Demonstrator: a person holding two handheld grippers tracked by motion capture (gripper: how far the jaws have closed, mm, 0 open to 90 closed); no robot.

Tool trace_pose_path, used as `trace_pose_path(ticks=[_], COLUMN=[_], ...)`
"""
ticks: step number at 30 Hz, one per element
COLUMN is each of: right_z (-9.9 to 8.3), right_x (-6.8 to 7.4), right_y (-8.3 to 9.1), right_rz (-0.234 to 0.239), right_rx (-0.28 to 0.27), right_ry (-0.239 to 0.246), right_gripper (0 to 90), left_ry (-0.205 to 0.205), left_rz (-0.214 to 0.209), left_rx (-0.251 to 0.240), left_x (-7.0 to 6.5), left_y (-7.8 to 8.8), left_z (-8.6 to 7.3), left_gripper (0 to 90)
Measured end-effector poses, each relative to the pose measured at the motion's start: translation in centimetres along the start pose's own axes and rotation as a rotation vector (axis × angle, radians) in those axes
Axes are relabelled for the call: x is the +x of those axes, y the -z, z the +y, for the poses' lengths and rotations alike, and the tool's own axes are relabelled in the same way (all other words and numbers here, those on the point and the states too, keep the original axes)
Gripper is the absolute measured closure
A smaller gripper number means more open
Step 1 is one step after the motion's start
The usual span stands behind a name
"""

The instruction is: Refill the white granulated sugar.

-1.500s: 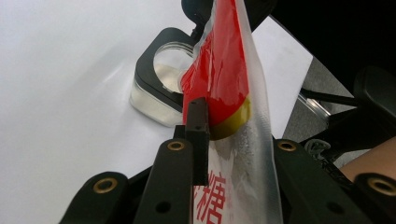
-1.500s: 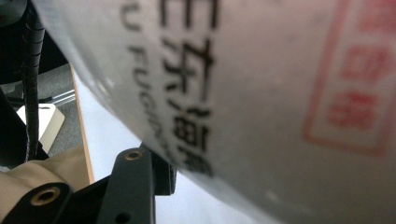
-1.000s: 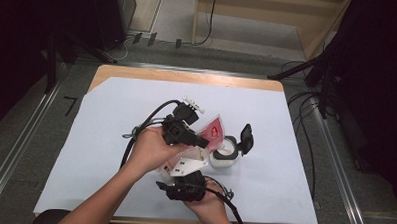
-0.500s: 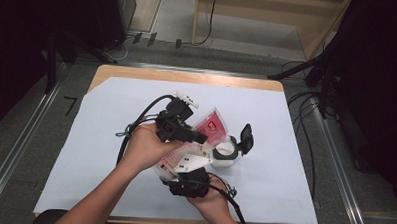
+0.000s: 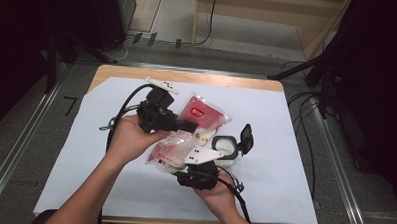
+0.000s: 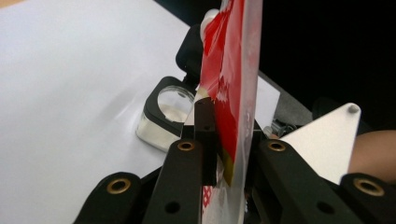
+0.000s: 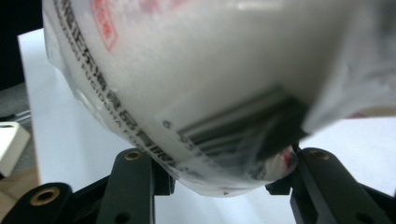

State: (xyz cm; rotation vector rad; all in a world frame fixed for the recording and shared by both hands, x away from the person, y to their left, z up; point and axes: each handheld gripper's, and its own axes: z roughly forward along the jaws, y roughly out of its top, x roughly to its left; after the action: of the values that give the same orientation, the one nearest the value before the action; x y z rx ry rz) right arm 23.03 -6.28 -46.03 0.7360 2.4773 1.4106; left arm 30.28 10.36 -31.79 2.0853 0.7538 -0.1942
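Note:
A plastic bag point(image 5: 171, 147) of white powder with a red printed top point(image 5: 202, 112) hangs over the white-covered table. My left gripper point(image 5: 187, 126) is shut on the bag's thin edge; in the left gripper view its jaws point(image 6: 229, 135) pinch the red and white sheet point(image 6: 233, 70) edge-on. My right gripper point(image 5: 185, 162) sits below, under its grey three-cornered plate point(image 5: 203, 154). In the right gripper view the bulging bottom of the bag point(image 7: 201, 79), with a barcode, is squeezed between the two jaws point(image 7: 219, 173).
A clear jar point(image 5: 226, 145) with a black rim and an open flip lid point(image 5: 246, 136) stands just right of the bag, also seen as the jar point(image 6: 169, 105) beyond the left jaws. White sheet point(image 5: 85, 153) covers the wooden table. Cables trail from both grippers.
Both hands have risen a little with the bag. The left gripper has drawn the bag's top up and toward the far left; the jar has stayed put.

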Motion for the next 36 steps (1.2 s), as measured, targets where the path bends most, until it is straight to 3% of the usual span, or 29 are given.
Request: trace_pose_path(ticks=[3, 8, 9, 14, 17, 21, 26, 29, 31, 36], right_z=[0.2, 0.2, 0.2, 0.1, 0.0, -0.1, 0.1, 0.1, 0.1, 0.2], right_x=[-0.3, -1.3, -1.9, -2.8, -3.7, -4.4, -4.3, -4.4, -4.4, -4.7], right_y=[0.4, 0.6, 0.8, 1.1, 1.3, 1.6, 1.4, 1.2, 1.3, 1.5], right_rz=[-0.021, -0.030, -0.027, -0.033, -0.027, -0.029, -0.036, -0.013, -0.033, -0.027], right_rx=[-0.002, -0.006, -0.008, -0.011, -0.023, -0.019, 0.015, 0.040, 0.044, 0.045], right_ry=[0.015, -0.021, -0.058, -0.115, -0.189, -0.226, -0.177, -0.187, -0.164, -0.171], right_gripper=[56.4, 56.4, 56.3, 55.7, 55.9, 57.1, 55.8, 54.7, 54.8, 54.5], left_ry=[-0.013, -0.030, -0.040, -0.073, -0.104, -0.126, -0.120, -0.094, -0.084, -0.079], left_rz=[0.009, 0.003, 0.006, 0.014, 0.036, 0.059, 0.060, 0.056, 0.043, 0.048], left_rx=[-0.016, -0.034, -0.038, -0.044, -0.040, -0.031, -0.035, -0.040, -0.043, -0.066], left_x=[0.0, 0.0, -0.1, -0.4, -0.7, -0.7, -0.4, 0.1, 0.2, 0.5], left_y=[0.8, 1.5, 1.8, 2.2, 2.7, 3.2, 3.1, 3.1, 3.4, 4.3], left_z=[0.0, 0.0, 0.0, 0.0, 0.0, 0.0, -0.1, -0.2, -0.2, -0.3], left_gripper=[84.6, 84.8, 84.9, 85.1, 85.0, 85.9, 88.2, 89.0, 89.2, 89.1])
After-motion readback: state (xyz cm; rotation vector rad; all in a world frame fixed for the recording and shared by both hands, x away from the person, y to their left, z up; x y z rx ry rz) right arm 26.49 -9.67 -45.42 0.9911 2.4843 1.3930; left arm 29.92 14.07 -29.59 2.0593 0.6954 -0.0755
